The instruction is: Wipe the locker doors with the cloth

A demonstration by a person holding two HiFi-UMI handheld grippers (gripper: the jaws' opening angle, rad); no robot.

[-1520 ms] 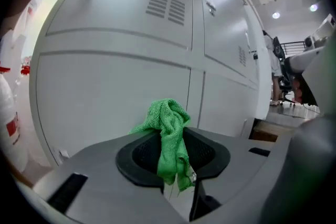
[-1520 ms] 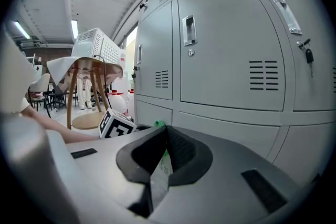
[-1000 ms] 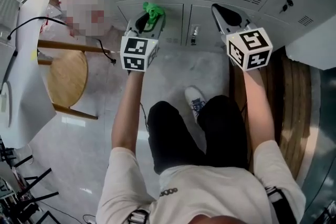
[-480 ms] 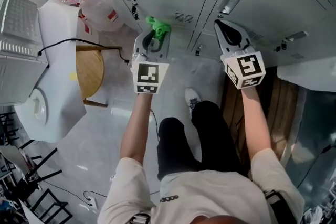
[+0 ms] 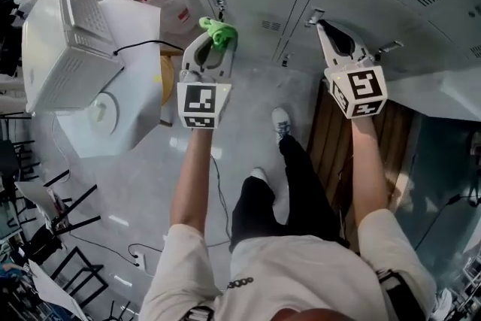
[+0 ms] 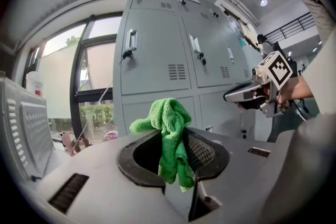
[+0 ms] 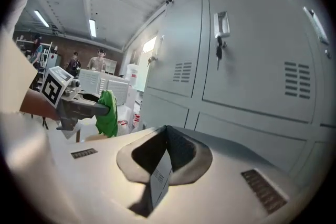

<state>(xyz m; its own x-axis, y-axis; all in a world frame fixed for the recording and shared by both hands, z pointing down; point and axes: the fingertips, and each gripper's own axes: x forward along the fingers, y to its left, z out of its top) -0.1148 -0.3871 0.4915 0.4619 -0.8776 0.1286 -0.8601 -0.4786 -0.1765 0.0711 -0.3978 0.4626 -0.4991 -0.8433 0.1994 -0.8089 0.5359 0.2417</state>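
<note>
Pinching cloth (image 6: 169, 122), left hand-held gripper (image 6: 175, 140) points at lockers (image 6: 152, 55).

White perforated box (image 5: 71, 49) on white table (image 5: 131, 125); wooden stool (image 5: 167, 86) just beside table.

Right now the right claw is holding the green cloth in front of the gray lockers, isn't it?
Not quite. It is the left claw that is holding the green cloth in front of the gray lockers. The right claw is shut with nothing in it. The left gripper view shows the cloth pinched there.
</note>
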